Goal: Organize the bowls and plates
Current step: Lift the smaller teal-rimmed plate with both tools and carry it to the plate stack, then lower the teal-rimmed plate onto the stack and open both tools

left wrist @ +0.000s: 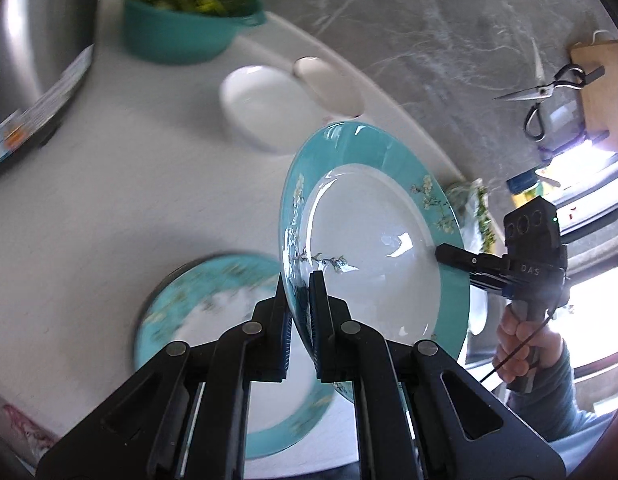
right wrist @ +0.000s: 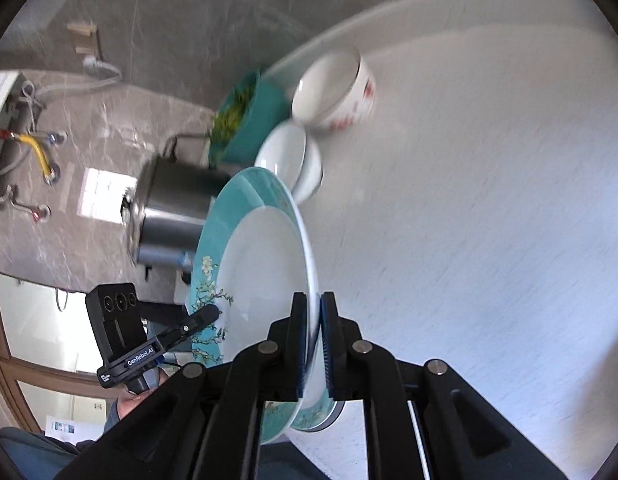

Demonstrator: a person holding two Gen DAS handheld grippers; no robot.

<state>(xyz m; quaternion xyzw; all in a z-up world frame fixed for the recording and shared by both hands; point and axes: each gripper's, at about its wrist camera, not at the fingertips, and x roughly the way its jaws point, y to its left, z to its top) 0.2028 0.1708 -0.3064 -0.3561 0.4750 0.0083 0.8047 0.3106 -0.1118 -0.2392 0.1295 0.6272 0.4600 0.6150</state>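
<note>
A teal-rimmed plate [left wrist: 369, 220] with a white centre and blossom print hangs tilted above the white table [left wrist: 109, 208]. My left gripper [left wrist: 301, 284] is shut on its near rim. My right gripper [left wrist: 441, 254] is shut on the opposite rim. In the right wrist view the right gripper [right wrist: 314, 304] clamps the plate [right wrist: 265, 248], and the left gripper [right wrist: 213, 312] bites the far edge. A second matching plate [left wrist: 197, 312] lies flat on the table below. Further back stand a plain white bowl [left wrist: 261, 108] and a white bowl with red print [right wrist: 333, 92].
A teal bowl of greens [left wrist: 181, 12] and a steel pot [left wrist: 37, 40] stand at the back left. Scissors [left wrist: 545, 88] and a wooden board [left wrist: 601, 92] hang on the grey marble wall. A blue-lidded jar [left wrist: 525, 188] and a bag of greens [left wrist: 479, 208] sit at the right.
</note>
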